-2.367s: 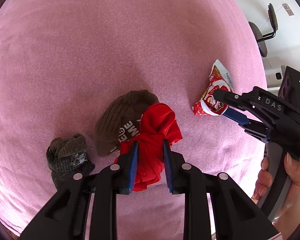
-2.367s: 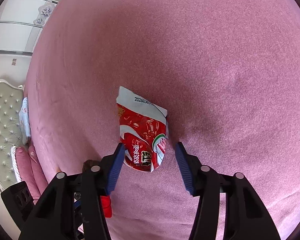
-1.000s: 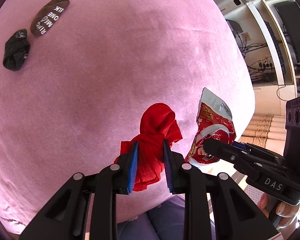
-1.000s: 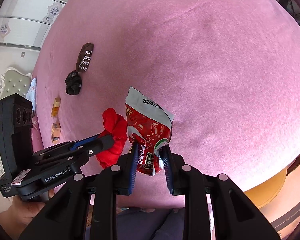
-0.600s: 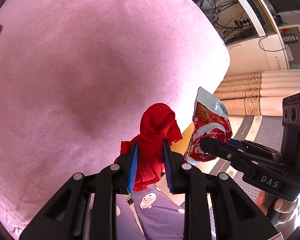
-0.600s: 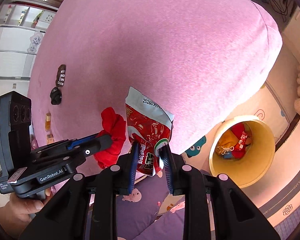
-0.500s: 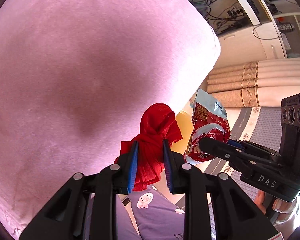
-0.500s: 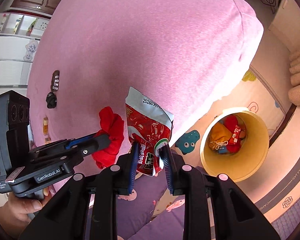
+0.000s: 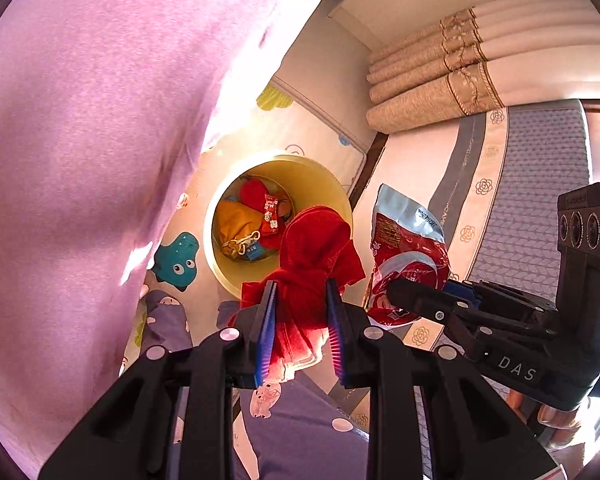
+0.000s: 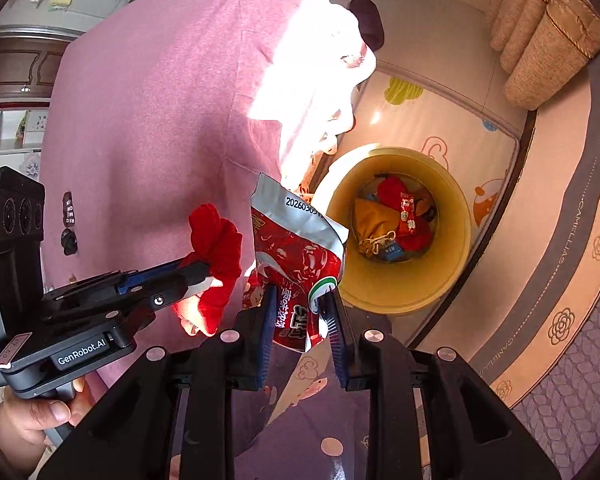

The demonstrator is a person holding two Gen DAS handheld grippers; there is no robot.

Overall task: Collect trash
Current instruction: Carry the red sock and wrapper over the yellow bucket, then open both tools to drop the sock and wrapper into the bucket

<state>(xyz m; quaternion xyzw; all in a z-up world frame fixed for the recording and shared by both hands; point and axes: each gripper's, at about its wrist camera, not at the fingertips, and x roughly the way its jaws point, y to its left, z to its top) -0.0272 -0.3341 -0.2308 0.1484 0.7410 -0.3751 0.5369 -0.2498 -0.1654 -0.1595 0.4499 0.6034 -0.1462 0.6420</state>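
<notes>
My left gripper (image 9: 300,300) is shut on a knotted red cloth (image 9: 312,256) and holds it in the air near the rim of a yellow bin (image 9: 224,268). The cloth also shows in the right wrist view (image 10: 216,248). My right gripper (image 10: 298,306) is shut on a red and silver snack bag (image 10: 296,248), held in the air to the left of the yellow bin (image 10: 456,248). The bag also shows in the left wrist view (image 9: 408,256), to the right of the cloth. The bin holds several red and orange pieces of trash.
The pink bed cover (image 9: 84,120) hangs down at the left, its edge close to the bin. A pale play mat (image 10: 440,120) with cartoon prints lies under the bin. Rolled curtains (image 9: 440,80) and a grey patterned rug (image 9: 540,200) are at the right.
Both grippers have carried the cloth and the snack bag off the bed, past its edge, to the bin on the floor. Both stay shut on their loads.
</notes>
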